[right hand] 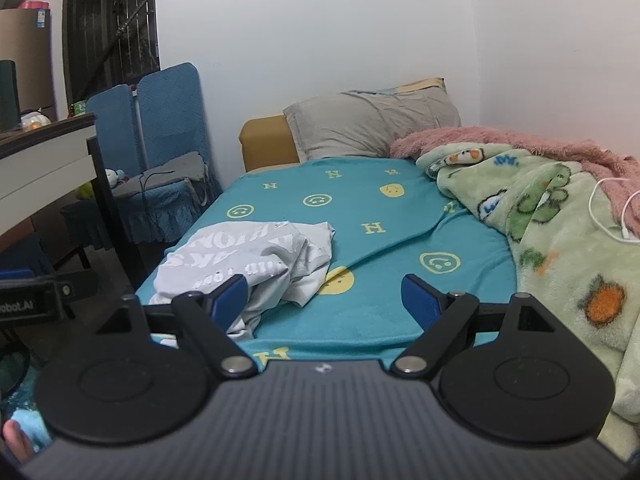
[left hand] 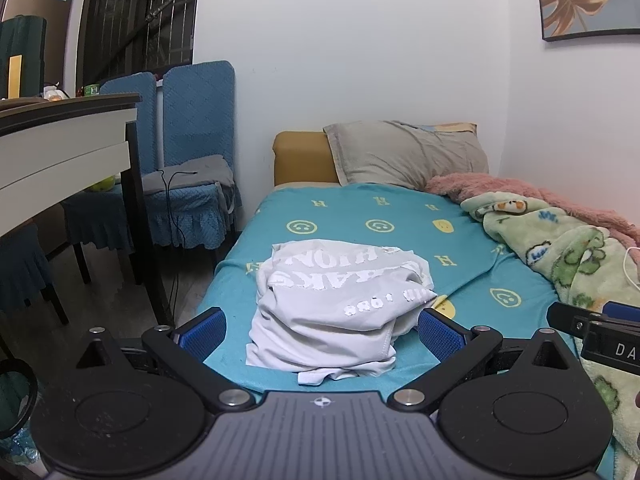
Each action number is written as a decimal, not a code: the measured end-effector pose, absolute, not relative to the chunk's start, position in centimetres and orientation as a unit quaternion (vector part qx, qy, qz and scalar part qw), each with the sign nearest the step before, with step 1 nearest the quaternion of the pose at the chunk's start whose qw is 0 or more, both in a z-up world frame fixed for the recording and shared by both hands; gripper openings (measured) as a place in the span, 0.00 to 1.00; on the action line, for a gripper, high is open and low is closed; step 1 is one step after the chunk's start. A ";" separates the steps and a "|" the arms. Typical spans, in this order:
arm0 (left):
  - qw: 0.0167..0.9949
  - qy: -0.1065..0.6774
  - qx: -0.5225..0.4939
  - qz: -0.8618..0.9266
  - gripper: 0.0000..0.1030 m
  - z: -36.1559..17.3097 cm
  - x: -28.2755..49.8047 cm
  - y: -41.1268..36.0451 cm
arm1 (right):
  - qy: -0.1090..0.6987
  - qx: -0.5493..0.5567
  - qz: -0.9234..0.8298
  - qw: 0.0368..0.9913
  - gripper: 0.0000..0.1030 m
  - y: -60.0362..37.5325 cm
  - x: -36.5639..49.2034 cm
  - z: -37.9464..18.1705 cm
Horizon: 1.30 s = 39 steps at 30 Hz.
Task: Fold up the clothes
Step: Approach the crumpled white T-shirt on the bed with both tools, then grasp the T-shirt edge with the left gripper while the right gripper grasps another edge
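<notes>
A light grey T-shirt [left hand: 340,300] with white lettering lies crumpled in a heap on the teal smiley-print bed sheet [left hand: 380,208], near the bed's front left edge. My left gripper [left hand: 320,330] is open, its blue pads on either side of the shirt's near end, just in front of it, holding nothing. My right gripper [right hand: 324,296] is open and empty, to the right of the shirt [right hand: 248,260]; its left pad [right hand: 228,296] overlaps the shirt's near right edge in view. Each gripper shows at the edge of the other's view.
A green cartoon blanket [right hand: 560,248] and pink fleece [right hand: 520,140] cover the bed's right side, with a white cable [right hand: 608,216] on top. A grey pillow [left hand: 404,152] lies at the head. Blue-covered chairs [left hand: 188,152] and a table [left hand: 60,140] stand left of the bed.
</notes>
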<state>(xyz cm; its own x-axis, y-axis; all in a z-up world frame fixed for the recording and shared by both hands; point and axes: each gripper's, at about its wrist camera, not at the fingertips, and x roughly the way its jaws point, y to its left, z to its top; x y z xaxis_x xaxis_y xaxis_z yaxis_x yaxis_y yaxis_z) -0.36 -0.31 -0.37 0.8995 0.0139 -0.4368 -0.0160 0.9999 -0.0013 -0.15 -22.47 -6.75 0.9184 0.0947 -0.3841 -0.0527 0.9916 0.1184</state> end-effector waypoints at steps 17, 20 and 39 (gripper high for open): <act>0.971 0.238 0.016 0.000 1.00 -1.8 0.1 -1.3 | 0.186 0.057 0.004 0.981 0.83 -23.5 -0.4 -6.2; 0.965 0.263 -0.006 -0.017 1.00 -2.4 0.8 -1.3 | 0.183 0.068 0.005 0.981 0.83 -23.8 -0.6 -6.1; 0.910 0.402 -0.037 -0.092 0.86 -11.1 16.8 -3.4 | 0.241 0.139 -0.024 0.960 0.83 -26.9 2.7 -9.3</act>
<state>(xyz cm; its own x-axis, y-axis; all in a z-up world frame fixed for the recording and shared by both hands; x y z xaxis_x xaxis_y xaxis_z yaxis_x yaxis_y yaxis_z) 16.79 -3.45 -11.11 0.6595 -0.1965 -0.7256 0.1371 0.9805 -0.1410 2.71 -26.93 -9.32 0.8823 0.0210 -0.4702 0.1130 0.9603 0.2549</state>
